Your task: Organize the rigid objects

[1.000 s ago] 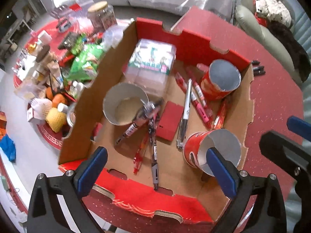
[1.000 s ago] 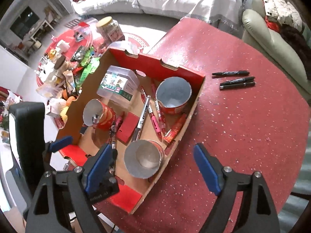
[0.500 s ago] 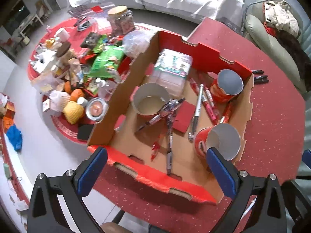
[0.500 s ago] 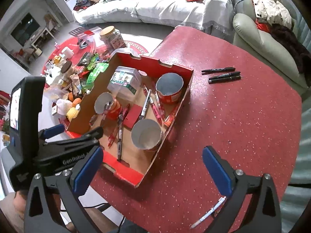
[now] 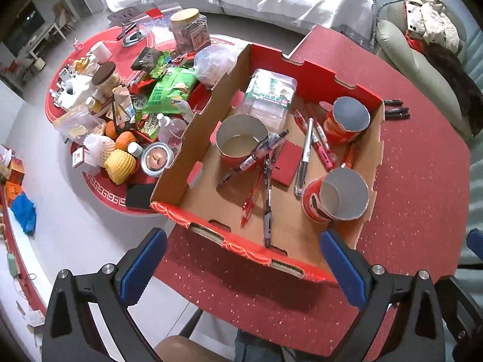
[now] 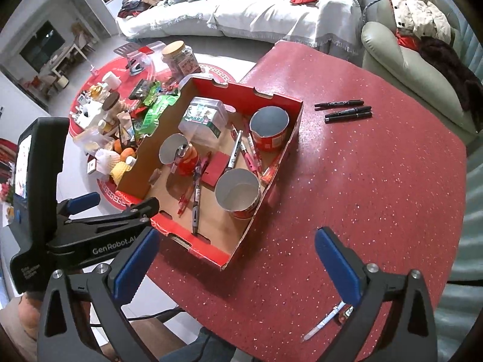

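Left hand-held gripper agape; right hand-held gripper — likewise.

You've got three paper cups in the box, one clear plastic tub, three black markers on the table

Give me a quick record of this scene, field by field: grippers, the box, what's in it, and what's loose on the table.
left gripper: open, empty
right gripper: open, empty
cardboard box: on red table
in box: three paper cups, pens, clear plastic case
outside box: three black markers far side; one pen near right gripper
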The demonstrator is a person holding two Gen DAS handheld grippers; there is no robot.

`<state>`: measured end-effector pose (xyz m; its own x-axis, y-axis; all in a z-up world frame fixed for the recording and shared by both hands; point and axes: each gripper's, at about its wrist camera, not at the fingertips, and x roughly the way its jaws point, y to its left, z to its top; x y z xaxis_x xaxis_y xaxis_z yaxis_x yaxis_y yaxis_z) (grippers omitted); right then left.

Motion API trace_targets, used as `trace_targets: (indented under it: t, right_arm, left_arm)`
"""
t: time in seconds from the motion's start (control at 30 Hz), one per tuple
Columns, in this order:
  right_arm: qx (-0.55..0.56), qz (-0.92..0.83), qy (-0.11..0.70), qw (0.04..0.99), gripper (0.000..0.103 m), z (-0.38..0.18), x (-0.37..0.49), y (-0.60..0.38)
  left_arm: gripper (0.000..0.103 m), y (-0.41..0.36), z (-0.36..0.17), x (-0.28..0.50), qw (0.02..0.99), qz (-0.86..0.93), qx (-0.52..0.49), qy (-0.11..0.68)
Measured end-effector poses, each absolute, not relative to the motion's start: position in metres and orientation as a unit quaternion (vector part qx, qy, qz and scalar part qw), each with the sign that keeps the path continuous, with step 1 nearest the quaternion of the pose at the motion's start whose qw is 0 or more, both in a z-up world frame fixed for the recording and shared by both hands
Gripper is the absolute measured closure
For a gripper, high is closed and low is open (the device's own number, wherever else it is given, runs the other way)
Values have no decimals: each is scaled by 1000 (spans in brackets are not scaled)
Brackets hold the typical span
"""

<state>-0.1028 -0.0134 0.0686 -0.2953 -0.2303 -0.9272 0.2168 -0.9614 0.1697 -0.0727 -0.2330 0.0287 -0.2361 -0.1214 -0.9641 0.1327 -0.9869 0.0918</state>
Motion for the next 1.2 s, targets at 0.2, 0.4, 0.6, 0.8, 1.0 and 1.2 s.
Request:
trace_targets:
  t: [0.2, 0.4, 0.6, 0.8, 1.0, 1.2]
  right_arm:
    - [574, -807, 12, 137, 1, 74, -100, -19]
    - [569, -810, 27, 137, 1, 80, -106, -24]
    - [567, -811, 56, 134, 1, 80, -108, -30]
    - [559, -815, 74, 135, 1, 84, -111, -31]
    - [556, -815, 78, 142, 1, 86, -112, -33]
    - [556, -815, 79, 145, 1, 86, -112, -33]
  left_arm:
    - [1, -229, 33, -65, 75, -787, 613, 1]
    - [1, -232, 36, -61, 79, -786, 613, 8]
    - [1, -239, 39, -58, 92, -788, 609, 6]
    - [1, -245, 39, -57, 100, -786, 610, 12]
    - [1, -245, 39, -55, 102, -783, 614, 12]
    - [1, -244, 36, -55, 102, -777, 620, 15]
